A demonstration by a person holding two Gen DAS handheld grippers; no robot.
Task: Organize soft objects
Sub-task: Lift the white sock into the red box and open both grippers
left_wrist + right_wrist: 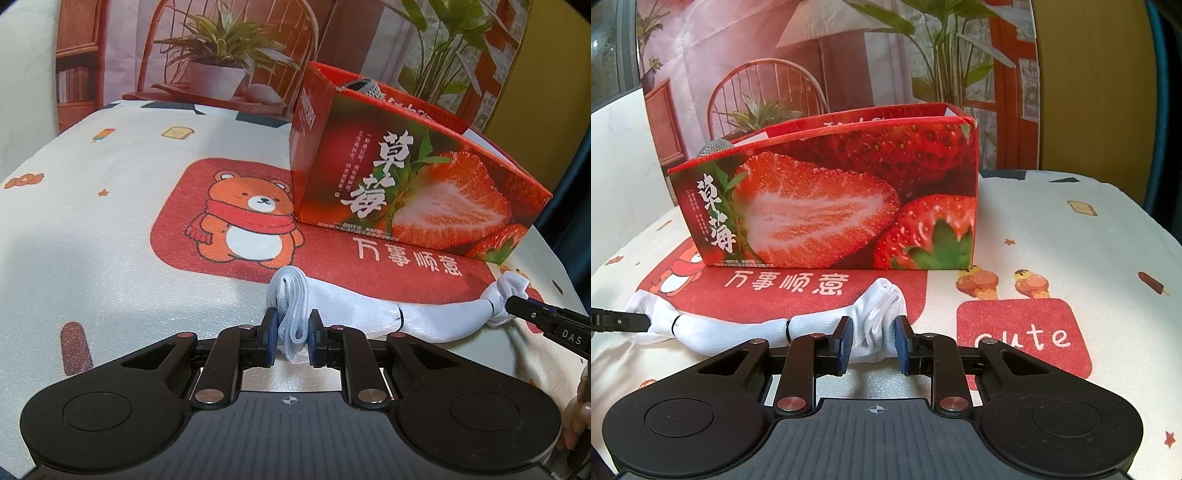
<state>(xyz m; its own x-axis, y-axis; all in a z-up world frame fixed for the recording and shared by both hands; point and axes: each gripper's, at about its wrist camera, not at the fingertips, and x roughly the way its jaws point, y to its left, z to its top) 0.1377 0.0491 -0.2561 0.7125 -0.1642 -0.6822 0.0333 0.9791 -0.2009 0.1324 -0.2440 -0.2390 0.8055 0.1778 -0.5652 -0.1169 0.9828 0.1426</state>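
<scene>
Gripping both ends of the white cloth [369,314] — your left gripper [291,332] and right gripper [873,341] clamped on it — strawberry box [831,199] just behind.

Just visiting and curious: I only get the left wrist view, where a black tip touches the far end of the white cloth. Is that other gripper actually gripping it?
Observer: Yes. In the right wrist view, the right gripper has both blue pads pressed on the bunched end of the white cloth.
Operator: What lies to the right of that end?
Observer: A red patch printed with "cute", apart from the white cloth.
Operator: And beside the strawberry box?
Observer: Ice-cream cone prints on the table cover, just off the right corner of the strawberry box.
</scene>
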